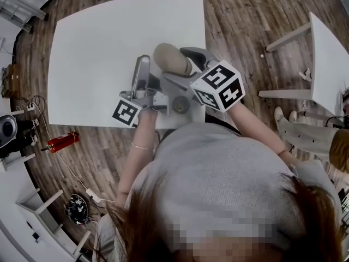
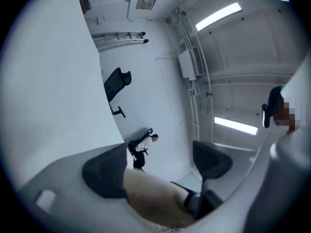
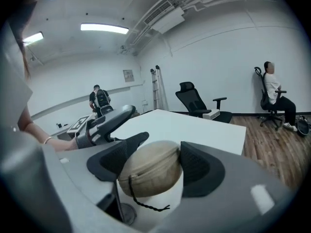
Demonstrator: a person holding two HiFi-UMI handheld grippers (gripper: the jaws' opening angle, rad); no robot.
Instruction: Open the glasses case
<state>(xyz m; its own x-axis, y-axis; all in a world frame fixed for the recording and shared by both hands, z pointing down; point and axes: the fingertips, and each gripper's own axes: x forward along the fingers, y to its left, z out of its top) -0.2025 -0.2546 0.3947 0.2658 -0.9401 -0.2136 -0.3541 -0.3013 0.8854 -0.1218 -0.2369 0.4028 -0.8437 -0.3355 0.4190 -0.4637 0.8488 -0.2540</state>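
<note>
Only right gripper view, zip cord (image 3: 138,201) on glasses case (image 3: 151,169).

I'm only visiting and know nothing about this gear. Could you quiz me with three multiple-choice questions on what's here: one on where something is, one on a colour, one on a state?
1. Where is the glasses case?
A) inside a cardboard box
B) between the right tongs, above the white table
C) on a wall shelf

2. What colour is the case?
A) red
B) blue
C) tan

3. What state is the case in?
A) zipped shut
B) lying wide open
C) split into two pieces

Answers:
1 B: the right gripper view shows the case between that tool's two dark pads, which touch it on both sides, with the table top stretching beyond.
2 C: its fabric looks tan in all three views.
3 A: the zip runs closed across the rounded shell, and no gap shows.
</note>
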